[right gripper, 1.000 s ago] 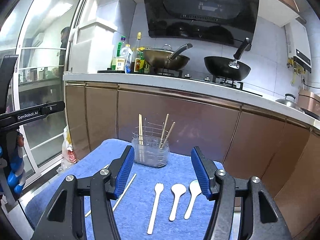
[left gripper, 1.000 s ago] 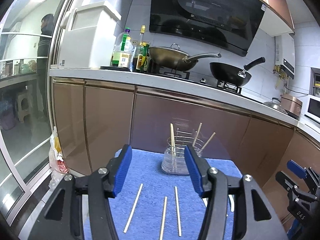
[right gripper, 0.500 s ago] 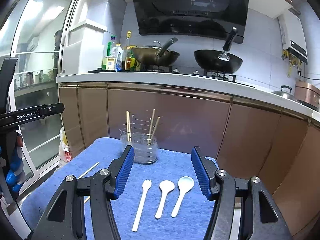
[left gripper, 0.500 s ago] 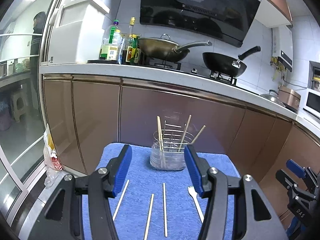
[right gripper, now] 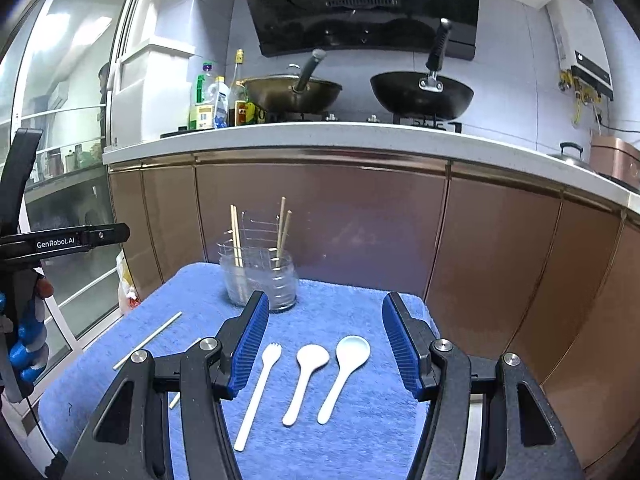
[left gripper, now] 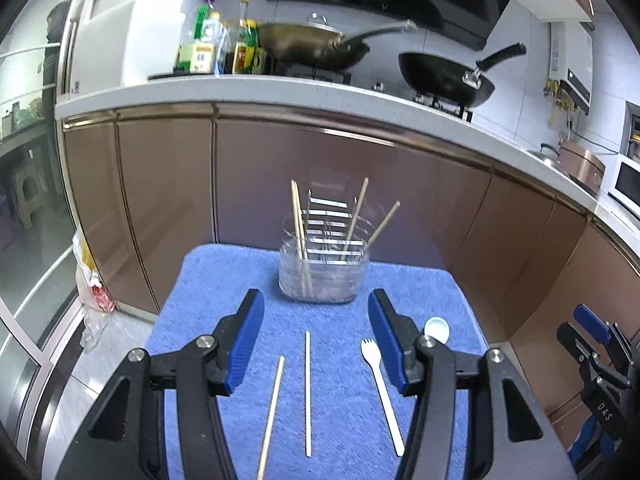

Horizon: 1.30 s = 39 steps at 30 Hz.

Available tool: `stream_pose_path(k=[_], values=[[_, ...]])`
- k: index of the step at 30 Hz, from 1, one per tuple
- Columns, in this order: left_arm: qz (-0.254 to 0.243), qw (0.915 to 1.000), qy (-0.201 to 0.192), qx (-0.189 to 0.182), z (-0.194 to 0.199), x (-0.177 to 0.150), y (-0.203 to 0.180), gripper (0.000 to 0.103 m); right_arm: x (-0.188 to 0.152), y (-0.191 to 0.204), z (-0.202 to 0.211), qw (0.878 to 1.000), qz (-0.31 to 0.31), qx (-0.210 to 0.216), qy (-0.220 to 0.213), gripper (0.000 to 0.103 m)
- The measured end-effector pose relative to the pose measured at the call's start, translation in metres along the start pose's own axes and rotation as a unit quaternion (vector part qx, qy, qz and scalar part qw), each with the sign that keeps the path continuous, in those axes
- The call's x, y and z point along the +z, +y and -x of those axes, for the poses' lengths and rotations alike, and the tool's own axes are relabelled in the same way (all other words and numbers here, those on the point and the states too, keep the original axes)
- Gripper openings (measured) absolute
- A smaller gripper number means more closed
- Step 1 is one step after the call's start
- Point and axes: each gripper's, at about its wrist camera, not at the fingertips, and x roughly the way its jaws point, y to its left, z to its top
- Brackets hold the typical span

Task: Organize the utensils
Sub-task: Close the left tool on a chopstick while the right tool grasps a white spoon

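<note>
A clear utensil holder [left gripper: 324, 268] with several chopsticks standing in it sits at the far side of a blue mat [left gripper: 340, 420]; it also shows in the right wrist view [right gripper: 260, 280]. My left gripper [left gripper: 316, 344] is open and empty above two loose chopsticks [left gripper: 307, 392] [left gripper: 272, 408], with a white fork [left gripper: 382, 392] by its right finger. My right gripper [right gripper: 324, 344] is open and empty above the white fork [right gripper: 258, 392] and two white spoons [right gripper: 304, 380] [right gripper: 344, 372]. A loose chopstick [right gripper: 148, 340] lies to its left.
The mat covers a small table in front of brown kitchen cabinets [right gripper: 360, 220]. The counter [right gripper: 320, 136] above holds two woks and several bottles. A glass door [left gripper: 24, 200] is at the left. A plastic bag [left gripper: 92, 280] lies on the floor.
Both grippers have shifted right over the mat and tilted down a little; the holder now sits further left in each view. Both stay open and empty.
</note>
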Motion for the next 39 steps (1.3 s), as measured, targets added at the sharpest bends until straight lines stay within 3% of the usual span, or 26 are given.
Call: stream_pose_path(k=[7,13,20,22,29,39], values=[[-0.003,0.9966,0.08,-0.016,-0.047,-0.015,-0.004,0.052,-0.012,-0.027,-0.029,0.998,-0.027,0.029,0.042,0.059],[-0.016,0.9833,0.179,-0.03,-0.109,-0.036,-0.008,0.052,-0.031,-0.051,-0.072,0.99,-0.061,0.062,0.112,0.057],[-0.013,0.9662,0.256,-0.024,-0.174,-0.044,0.002,0.051,-0.045,-0.07,-0.114,0.979,-0.085,0.079,0.166,0.054],[-0.012,0.9619,0.272,-0.023,-0.19,-0.045,0.006,0.051,-0.048,-0.073,-0.125,0.976,-0.091,0.084,0.178,0.054],[0.005,0.9496,0.312,-0.023,-0.23,-0.048,0.018,0.031,-0.056,-0.08,-0.162,0.97,-0.092,0.086,0.21,0.052],[-0.006,0.9357,0.352,-0.019,-0.26,-0.057,0.011,0.018,-0.061,-0.085,-0.193,0.963,-0.091,0.1,0.232,0.05]])
